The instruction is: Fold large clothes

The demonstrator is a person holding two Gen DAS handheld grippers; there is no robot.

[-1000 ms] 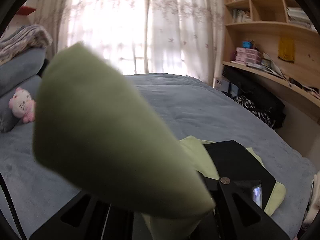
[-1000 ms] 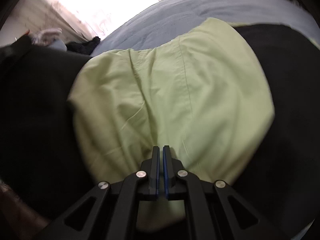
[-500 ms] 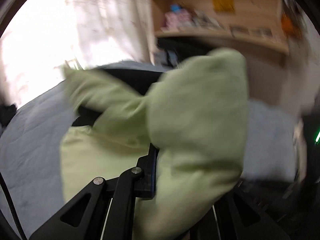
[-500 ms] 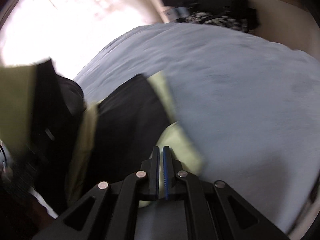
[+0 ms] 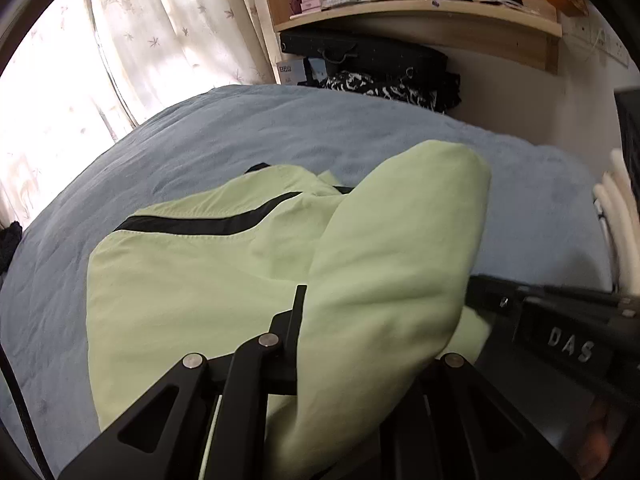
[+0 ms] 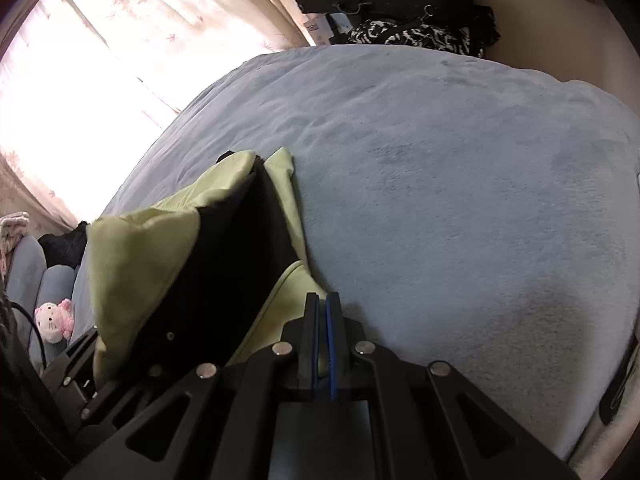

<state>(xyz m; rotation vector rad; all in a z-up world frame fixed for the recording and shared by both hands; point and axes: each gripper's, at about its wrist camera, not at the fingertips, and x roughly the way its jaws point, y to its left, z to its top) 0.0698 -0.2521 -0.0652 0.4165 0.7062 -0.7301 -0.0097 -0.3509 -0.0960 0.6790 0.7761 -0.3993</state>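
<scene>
A light green garment (image 5: pixel 192 280) with a black stripe lies on the grey-blue bed (image 5: pixel 240 132). My left gripper (image 5: pixel 316 300) is shut on a thick fold of it. That fold bulges up over the right finger and hides it, so only the left finger (image 5: pixel 299 308) shows. In the right wrist view the garment (image 6: pixel 136 248) shows green with a black panel, piled at the left. My right gripper (image 6: pixel 322 308) is shut, low over the bed, with the garment's green corner pinched at its tips. The right gripper's black body (image 5: pixel 560 340) sits just right of the fold.
A wooden shelf (image 5: pixel 420 12) with boxes, a black bag (image 5: pixel 360 56) and patterned cloth (image 6: pixel 408 34) stand past the bed's far edge. Curtains (image 5: pixel 160 32) hang at the left. A pink plush toy (image 6: pixel 54 320) and grey pillows (image 6: pixel 24 264) lie at the far left. Bare bed (image 6: pixel 460 200) spreads to the right.
Both grippers swung sideways with the garment and came down toward the bed. The green fold that hung in the air now rests over the spread cloth. Both grips stayed shut.
</scene>
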